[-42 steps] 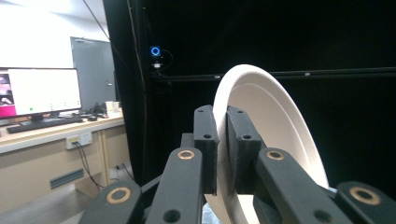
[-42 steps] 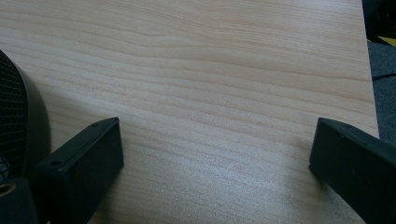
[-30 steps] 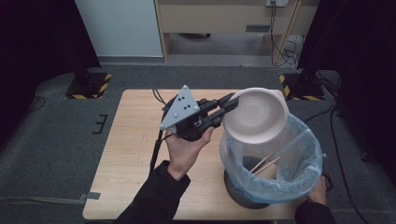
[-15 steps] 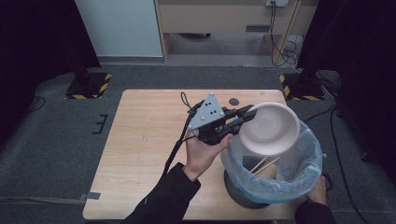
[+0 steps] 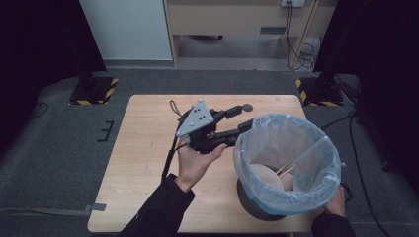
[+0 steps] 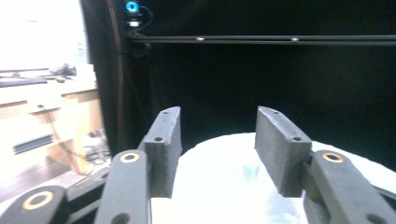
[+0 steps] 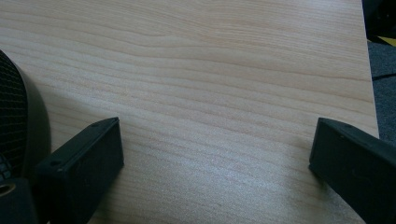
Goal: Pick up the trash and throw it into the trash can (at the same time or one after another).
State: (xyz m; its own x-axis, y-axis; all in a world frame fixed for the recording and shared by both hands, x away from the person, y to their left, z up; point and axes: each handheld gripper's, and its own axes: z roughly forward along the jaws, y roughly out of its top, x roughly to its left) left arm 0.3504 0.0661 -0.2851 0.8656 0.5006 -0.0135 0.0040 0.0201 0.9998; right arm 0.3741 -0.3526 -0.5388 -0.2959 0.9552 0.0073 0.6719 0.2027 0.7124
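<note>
Left gripper [image 5: 242, 118] jaws have just been opening, nothing between them. Bowl [image 5: 264, 178] sits in the bin [image 5: 316, 192], at 5 o'clock from it. Right gripper [image 7: 212, 154] open over tabletop [image 7: 210, 70].

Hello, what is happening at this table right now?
A person is throwing things away. The left gripper, beside the rim of the lined bin, has just been opening, and nothing is between its jaws. The paper bowl lies inside the bin with wooden sticks. The right gripper is open over the table.
</note>
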